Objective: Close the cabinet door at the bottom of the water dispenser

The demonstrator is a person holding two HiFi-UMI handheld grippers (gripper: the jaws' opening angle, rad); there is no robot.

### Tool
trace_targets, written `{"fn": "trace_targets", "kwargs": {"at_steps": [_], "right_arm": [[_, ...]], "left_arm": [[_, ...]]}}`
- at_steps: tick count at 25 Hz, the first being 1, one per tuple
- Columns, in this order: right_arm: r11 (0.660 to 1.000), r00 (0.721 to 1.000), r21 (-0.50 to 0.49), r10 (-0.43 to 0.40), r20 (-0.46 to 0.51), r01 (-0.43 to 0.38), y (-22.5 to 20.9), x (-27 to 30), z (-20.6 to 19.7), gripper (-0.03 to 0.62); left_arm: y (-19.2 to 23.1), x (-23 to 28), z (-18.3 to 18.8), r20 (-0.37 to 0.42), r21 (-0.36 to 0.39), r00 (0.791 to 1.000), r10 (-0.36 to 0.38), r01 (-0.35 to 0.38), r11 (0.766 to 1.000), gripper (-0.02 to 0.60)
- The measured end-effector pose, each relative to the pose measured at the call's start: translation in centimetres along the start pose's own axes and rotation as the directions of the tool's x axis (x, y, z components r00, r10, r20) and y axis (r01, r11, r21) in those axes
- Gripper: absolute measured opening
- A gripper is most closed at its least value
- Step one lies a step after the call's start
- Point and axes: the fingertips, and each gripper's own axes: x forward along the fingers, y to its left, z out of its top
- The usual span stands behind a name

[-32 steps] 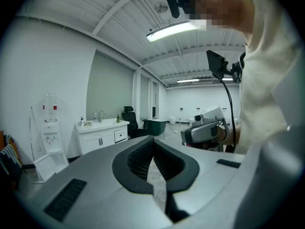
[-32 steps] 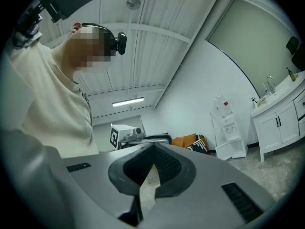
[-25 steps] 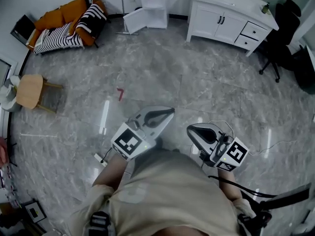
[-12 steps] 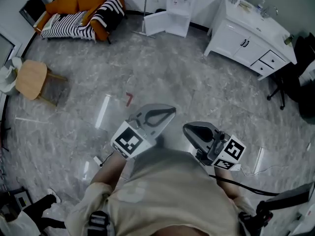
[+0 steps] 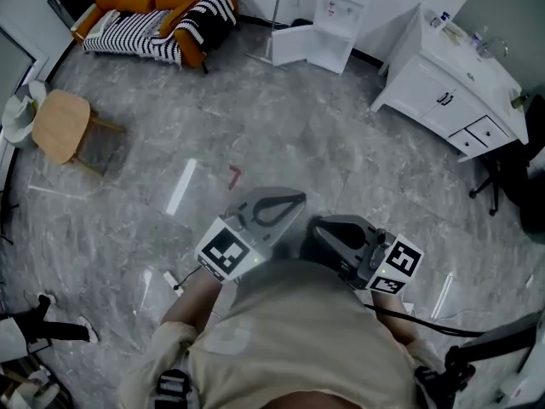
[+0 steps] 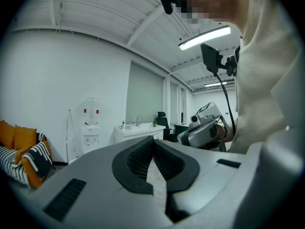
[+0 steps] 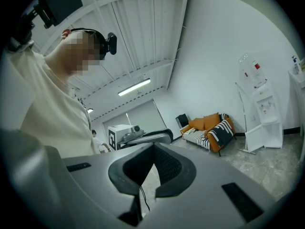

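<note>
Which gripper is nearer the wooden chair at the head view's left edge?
Left. The left gripper has the wooden chair far off to its left; the right gripper is beside it on the far side, farther still.

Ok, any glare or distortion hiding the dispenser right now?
Head view: wide-angle bending and light streaks glaring on the floor, but the dispenser is small and sharp, its door open. Left gripper view: dark round vignette, dispenser clear at left. Right gripper view: same vignette, dispenser bowed near the right edge.
</note>
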Motion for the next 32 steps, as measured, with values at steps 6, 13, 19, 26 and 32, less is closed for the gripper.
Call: {"fn": "trace_targets", "kwargs": {"at_steps": [6,13,19,26,32], "right_arm": [[0.997,0.997,0.008,0.072,-0.011,-0.072,-3.8,2.3,1.8,0.015],[0.993,0.992,-0.005,0.122,-0.023,-0.122,-10.0,3.3,4.5,0.015],[0.99,0.99,0.03,0.14,0.0,-0.14,-16.3,2.5,7.9,0.015],[0.985,0.985,0.029,0.17,-0.01,-0.169,-22.3,1.4,10.5,0.015],[0.981,0.981,0.041,0.192,-0.001,-0.191,-25.2,1.1,11.6,0.015]], "left_arm": [[4.2,1.5,0.2,-0.02,-0.011,0.998,0.055,-0.056,0.998,-0.008],[9.3,6.6,1.7,-0.038,-0.008,0.996,0.08,-0.081,0.997,-0.008],[13.6,12.2,3.3,-0.048,-0.027,0.994,0.095,-0.097,0.995,-0.008],[16.8,18.4,4.1,-0.057,-0.012,0.995,0.082,-0.083,0.996,-0.008],[19.1,20.3,4.0,-0.077,-0.008,0.985,0.153,-0.154,0.988,-0.008]]}}
